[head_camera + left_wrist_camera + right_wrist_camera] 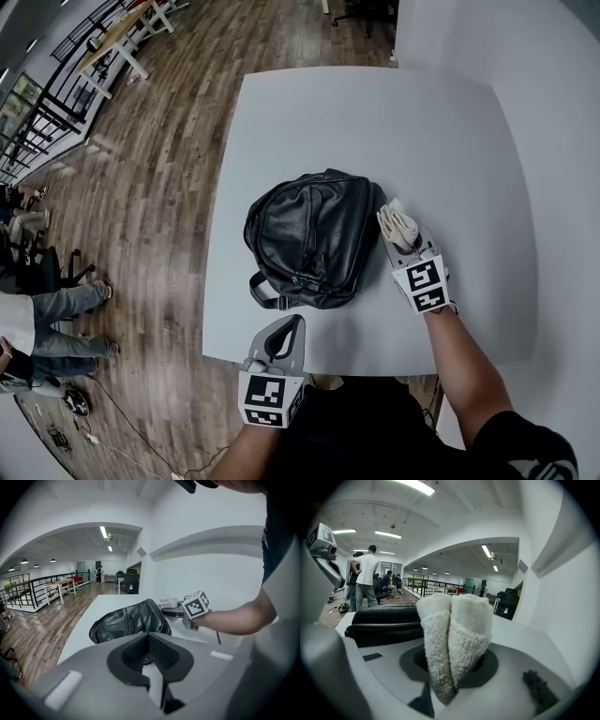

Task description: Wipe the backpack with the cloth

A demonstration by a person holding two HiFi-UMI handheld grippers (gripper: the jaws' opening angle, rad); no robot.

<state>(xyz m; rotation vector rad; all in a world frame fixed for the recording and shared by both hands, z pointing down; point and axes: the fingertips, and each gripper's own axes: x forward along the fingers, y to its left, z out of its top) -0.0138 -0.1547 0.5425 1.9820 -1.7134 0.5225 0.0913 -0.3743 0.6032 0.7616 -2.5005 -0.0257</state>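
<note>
Holding the soft cloth (pixel 454 634) clamped in your right tongs (pixel 403 234) beside the limp, probably slippery backpack (pixel 314 239) lying on the surface (pixel 375 122), you may need your closed, empty left tongs (pixel 295 324) to pin it.

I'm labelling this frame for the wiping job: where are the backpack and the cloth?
backpack (pixel 314 239), head view, middle of its black leather top face.
cloth (pixel 455 637), right gripper view, middle of the folded white towelling.
</note>
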